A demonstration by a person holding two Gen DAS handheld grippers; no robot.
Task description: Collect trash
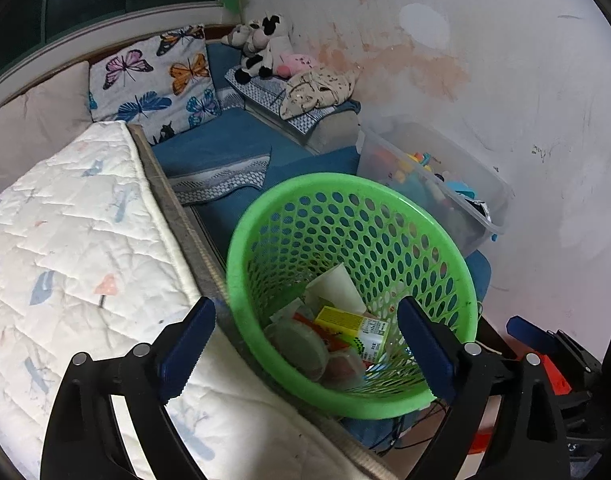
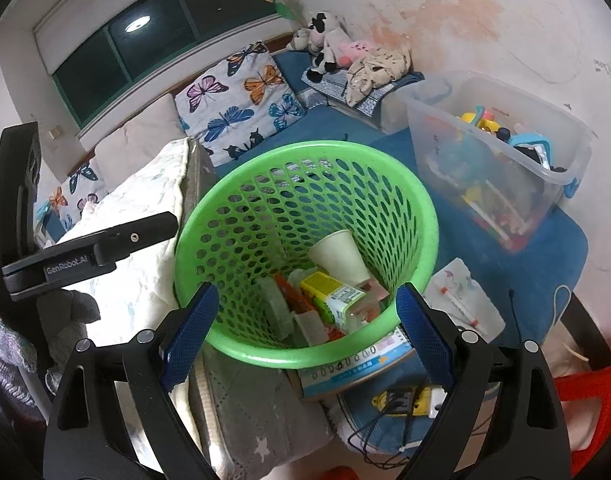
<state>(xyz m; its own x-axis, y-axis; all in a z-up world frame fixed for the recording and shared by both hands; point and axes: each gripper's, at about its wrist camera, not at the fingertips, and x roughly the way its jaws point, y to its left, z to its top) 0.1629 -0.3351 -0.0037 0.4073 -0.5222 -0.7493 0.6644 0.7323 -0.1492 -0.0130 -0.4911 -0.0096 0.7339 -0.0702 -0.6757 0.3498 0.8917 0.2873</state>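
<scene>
A green perforated basket (image 1: 241,248) stands on the blue bench beside the bed; it also shows in the right wrist view (image 2: 427,216). Inside lie a white paper cup (image 1: 339,284) (image 2: 339,254), a yellow-green drink carton (image 1: 353,326) (image 2: 331,294), an orange wrapper (image 2: 293,300) and clear plastic lids (image 1: 301,344). My left gripper (image 1: 305,352) is open and empty, its fingers either side of the basket's near rim. My right gripper (image 2: 307,336) is open and empty, just above the near rim. The left gripper's body (image 2: 85,248) shows at the left of the right wrist view.
A quilted white mattress (image 1: 65,248) lies left of the basket. A clear bin of toys (image 2: 501,152) stands to the right by the wall. A booklet (image 2: 357,364), cables and a yellow gadget (image 2: 405,400) lie in front. Butterfly pillows (image 1: 157,76) and plush toys (image 1: 265,48) sit behind.
</scene>
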